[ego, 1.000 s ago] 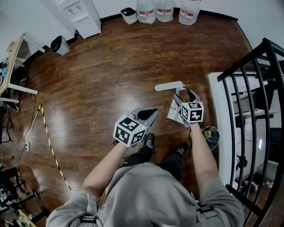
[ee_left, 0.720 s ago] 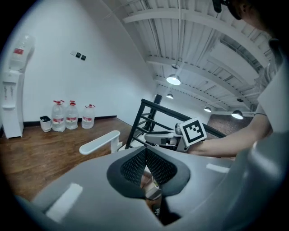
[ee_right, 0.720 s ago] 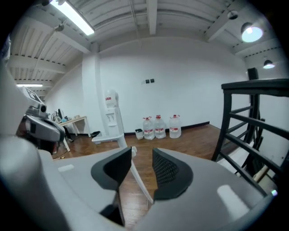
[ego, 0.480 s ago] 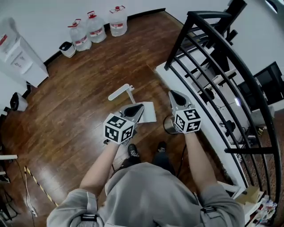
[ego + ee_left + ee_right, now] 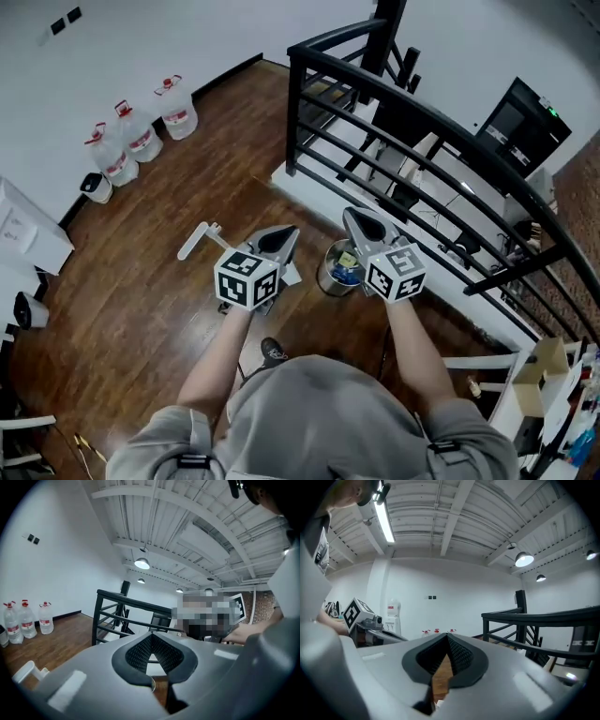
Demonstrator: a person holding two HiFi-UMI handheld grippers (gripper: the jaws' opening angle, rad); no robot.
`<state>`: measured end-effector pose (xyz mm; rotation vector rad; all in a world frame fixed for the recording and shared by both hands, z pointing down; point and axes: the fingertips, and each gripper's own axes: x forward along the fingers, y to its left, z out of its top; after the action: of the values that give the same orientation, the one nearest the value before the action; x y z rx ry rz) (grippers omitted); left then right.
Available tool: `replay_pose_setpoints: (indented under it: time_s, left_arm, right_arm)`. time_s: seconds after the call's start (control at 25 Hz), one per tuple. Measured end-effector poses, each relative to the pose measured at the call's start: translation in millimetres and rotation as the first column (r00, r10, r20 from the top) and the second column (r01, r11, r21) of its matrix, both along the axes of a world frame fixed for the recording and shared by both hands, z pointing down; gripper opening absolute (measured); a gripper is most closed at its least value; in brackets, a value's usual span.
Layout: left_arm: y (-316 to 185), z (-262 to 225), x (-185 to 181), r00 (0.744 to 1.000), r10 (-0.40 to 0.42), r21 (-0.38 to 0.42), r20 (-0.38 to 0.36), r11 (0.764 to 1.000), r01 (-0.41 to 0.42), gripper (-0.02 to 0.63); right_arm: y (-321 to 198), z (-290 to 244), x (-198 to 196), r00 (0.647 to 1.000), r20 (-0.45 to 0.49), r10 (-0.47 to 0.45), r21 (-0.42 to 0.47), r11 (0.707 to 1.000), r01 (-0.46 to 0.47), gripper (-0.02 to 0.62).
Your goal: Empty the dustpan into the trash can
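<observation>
On the wooden floor (image 5: 169, 309): dustpan (image 5: 195, 242) lies with its white handle toward the picture's left; its pan is partly hidden under the left gripper (image 5: 281, 234); neither that one nor the right gripper (image 5: 354, 217) holds it
Beside the pan: trash can (image 5: 325, 278), round, metal and upright, just right of the dustpan; blue and yellow scraps (image 5: 345, 268) show inside; whether pan and can touch I cannot tell
Left gripper: held above the dustpan, pointing away from the person; in its own view the fingers (image 5: 138, 653) are pressed together at the tips; nothing sits between them
Right gripper: held above the can's right side; its fingers (image 5: 460, 654) are pressed together too, and empty; bare floor shows through the slit below the tips
Behind: black railing (image 5: 375, 94) runs across; three water bottles (image 5: 139, 131) stand by the white wall (image 5: 112, 47); dark monitor (image 5: 520, 122) beyond the railing
</observation>
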<state>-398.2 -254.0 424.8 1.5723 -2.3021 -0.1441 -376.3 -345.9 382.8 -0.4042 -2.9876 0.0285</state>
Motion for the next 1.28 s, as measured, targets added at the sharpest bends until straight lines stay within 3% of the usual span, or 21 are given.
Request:
replay_pose_setpoints:
  time_s: [0.4, 1.28]
  left_arm:
    - [-60.7, -21.3, 52.6, 1.0, -0.003, 0.025, 0.002, 1.0, 0.003, 0.005]
    - [-81.6, -29.3, 100.1, 0.999, -0.035, 0.004, 0.034, 0.999, 0.035, 0.005]
  right_arm:
    - [-46.6, -30.3, 51.9, 0.999, 0.032, -0.016, -0.012, 1.0, 0.016, 0.002]
    - [-64.9, -41.0, 94.7, 0.996, 0.073, -0.059, -0.04, 0.997, 0.062, 0.002]
